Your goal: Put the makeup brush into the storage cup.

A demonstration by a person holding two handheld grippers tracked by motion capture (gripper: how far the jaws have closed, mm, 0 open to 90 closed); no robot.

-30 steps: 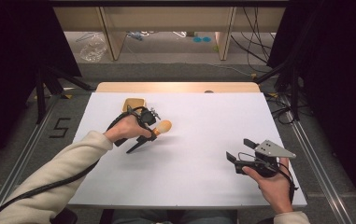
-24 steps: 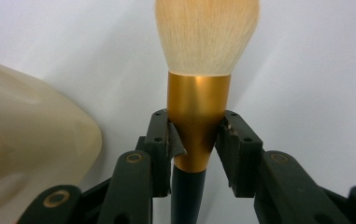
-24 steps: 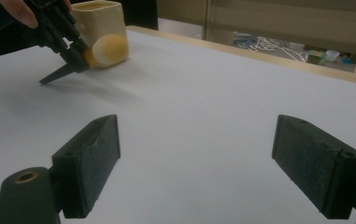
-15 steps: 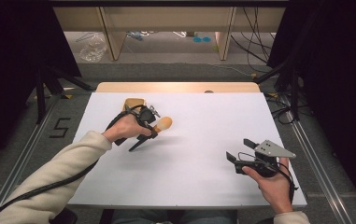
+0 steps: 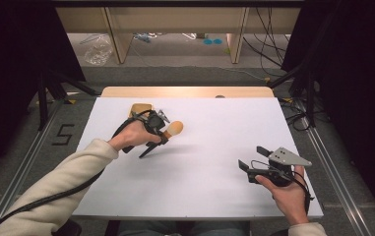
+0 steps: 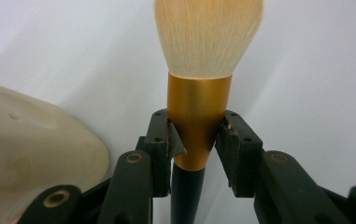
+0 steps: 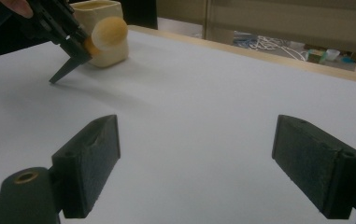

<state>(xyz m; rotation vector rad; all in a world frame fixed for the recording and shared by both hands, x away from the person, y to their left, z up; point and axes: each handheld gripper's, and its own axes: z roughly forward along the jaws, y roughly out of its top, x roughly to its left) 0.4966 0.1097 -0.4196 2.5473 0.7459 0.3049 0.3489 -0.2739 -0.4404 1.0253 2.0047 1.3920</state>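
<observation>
Over the white table (image 5: pixel 200 196), left gripper (image 5: pixel 161 132) clamps a tilted brush (image 5: pixel 173 130); right gripper (image 5: pixel 250 160) rests low, jaws apart.

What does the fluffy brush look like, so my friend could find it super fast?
Start at the big white table and look toward its far left, near the cream cup. There the left gripper pinches the brush by its shiny gold collar, between its black fingers. It is the one thing with a puffy peach-coloured head and a thin dark handle.
</observation>
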